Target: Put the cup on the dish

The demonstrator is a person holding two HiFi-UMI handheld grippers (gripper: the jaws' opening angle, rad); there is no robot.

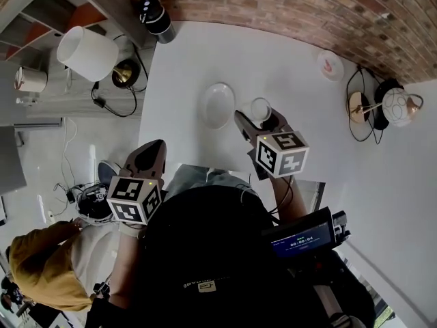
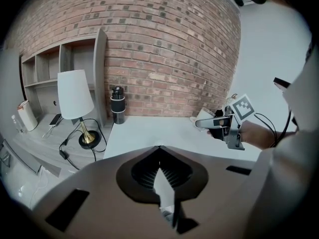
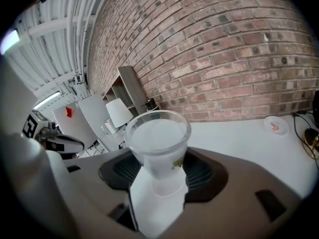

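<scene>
Right gripper [image 1: 261, 119]: gripping the cup [image 3: 157, 138] upright between its jaws, seemingly lifted. Dish [image 1: 217, 105]: lying just to this gripper's left. Left gripper [image 1: 156, 145]: jaws closed, empty, hanging farther off.

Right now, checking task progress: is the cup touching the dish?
Apart. Head view shows bare table between the cup, in the right gripper, and the dish.

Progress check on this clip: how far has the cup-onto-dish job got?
Done: the cup is grasped, with the right tool shut on it. In hand: in the head view the cup is beside the dish, on its right, not over it. Left: carry it across, set it on the bare dish and release. The left tool is shut and empty, away from both.
</scene>
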